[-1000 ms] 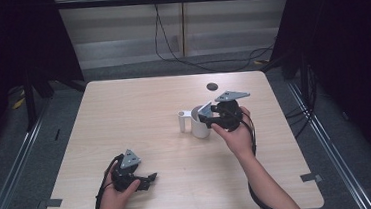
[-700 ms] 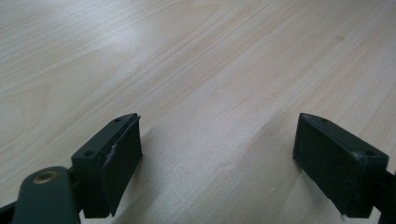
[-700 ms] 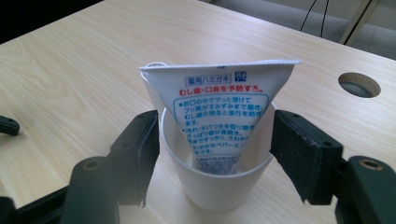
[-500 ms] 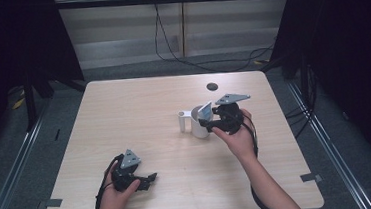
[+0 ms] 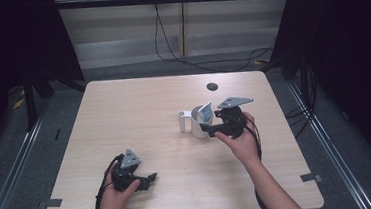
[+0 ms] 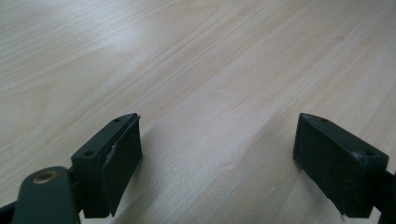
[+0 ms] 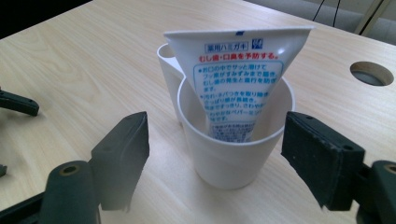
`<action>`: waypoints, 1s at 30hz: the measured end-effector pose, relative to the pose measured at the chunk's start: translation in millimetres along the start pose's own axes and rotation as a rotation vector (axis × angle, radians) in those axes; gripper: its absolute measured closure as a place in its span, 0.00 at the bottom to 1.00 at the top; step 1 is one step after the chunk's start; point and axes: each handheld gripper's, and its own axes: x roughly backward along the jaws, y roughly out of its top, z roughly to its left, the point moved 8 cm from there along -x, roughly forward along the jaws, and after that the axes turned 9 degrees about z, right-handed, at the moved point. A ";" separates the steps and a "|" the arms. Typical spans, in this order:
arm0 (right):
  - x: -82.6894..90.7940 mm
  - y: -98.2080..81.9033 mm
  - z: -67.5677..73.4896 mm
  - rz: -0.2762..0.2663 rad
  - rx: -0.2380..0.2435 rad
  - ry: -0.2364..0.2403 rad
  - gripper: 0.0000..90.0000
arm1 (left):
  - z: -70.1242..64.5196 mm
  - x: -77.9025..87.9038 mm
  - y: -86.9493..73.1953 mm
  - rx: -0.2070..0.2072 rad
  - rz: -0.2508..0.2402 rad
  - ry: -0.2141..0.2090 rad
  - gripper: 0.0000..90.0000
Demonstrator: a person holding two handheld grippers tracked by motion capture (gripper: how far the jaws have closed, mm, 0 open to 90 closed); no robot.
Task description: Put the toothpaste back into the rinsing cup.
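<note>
A white cup with a side handle stands right of the table's middle. A white-and-blue toothpaste tube leans upright inside it. In the right gripper view the cup sits between the two jaws of my right gripper, and the tube rises above its rim. The jaws have just been opening. Their pads stand clear of the cup wall on both sides, so the right gripper is open. My left gripper rests near the front left of the table. It is open over bare wood.
The light wooden table has a round cable hole at its far side, beyond the cup. Black cables hang along the wall behind the table. Dark frames and floor rails flank both sides.
The right hand has eased slightly toward the near edge, beside the cup. The cup, the tube and the left hand have stayed where they were.
</note>
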 end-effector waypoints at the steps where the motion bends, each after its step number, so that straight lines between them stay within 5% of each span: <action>1: 0.3 -1.7 -0.4 0.003 0.004 0.001 0.25 | 0.0 0.1 -0.2 -0.002 0.002 0.000 0.17; 30: 15.3 -44.2 -9.7 0.029 -0.017 0.027 0.22 | -0.1 0.0 0.0 0.001 0.000 0.000 0.17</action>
